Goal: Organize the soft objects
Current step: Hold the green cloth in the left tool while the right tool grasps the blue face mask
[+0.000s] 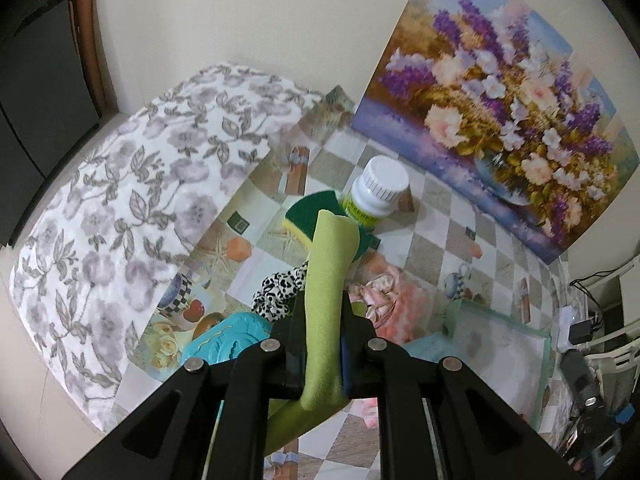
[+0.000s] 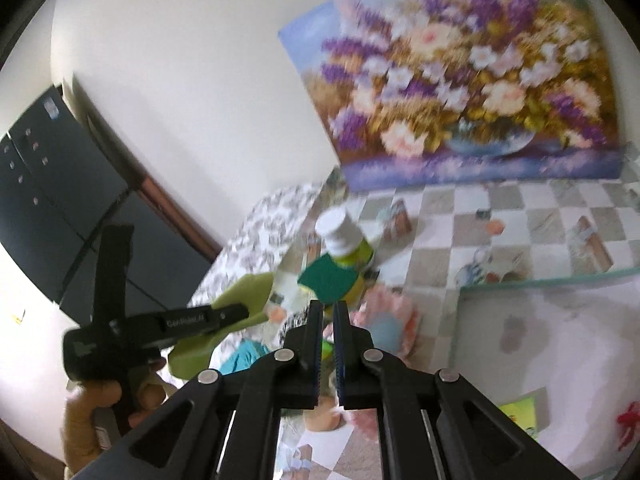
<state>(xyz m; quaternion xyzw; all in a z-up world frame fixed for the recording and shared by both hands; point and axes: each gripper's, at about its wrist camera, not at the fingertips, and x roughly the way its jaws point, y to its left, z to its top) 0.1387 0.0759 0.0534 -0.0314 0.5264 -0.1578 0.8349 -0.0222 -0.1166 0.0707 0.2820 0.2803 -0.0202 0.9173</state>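
One green cloth (image 1: pixel 326 312), one sponge (image 1: pixel 310 216), one white-capped bottle (image 1: pixel 374 192), one flower painting (image 1: pixel 500 120), one tray (image 1: pixel 496 344).

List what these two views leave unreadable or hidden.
- Bottle label: left wrist view, covered by the green cloth and sponge.
- Teal item: same view, hidden behind the left gripper.
- Right wrist view: motion blur smears the painting and tabletop.
- Tray: cut off by the edge.

Left tool (image 1: pixel 322 304) clamped on a green sheet (image 1: pixel 326 280), right tool (image 2: pixel 328 312) shut, empty.
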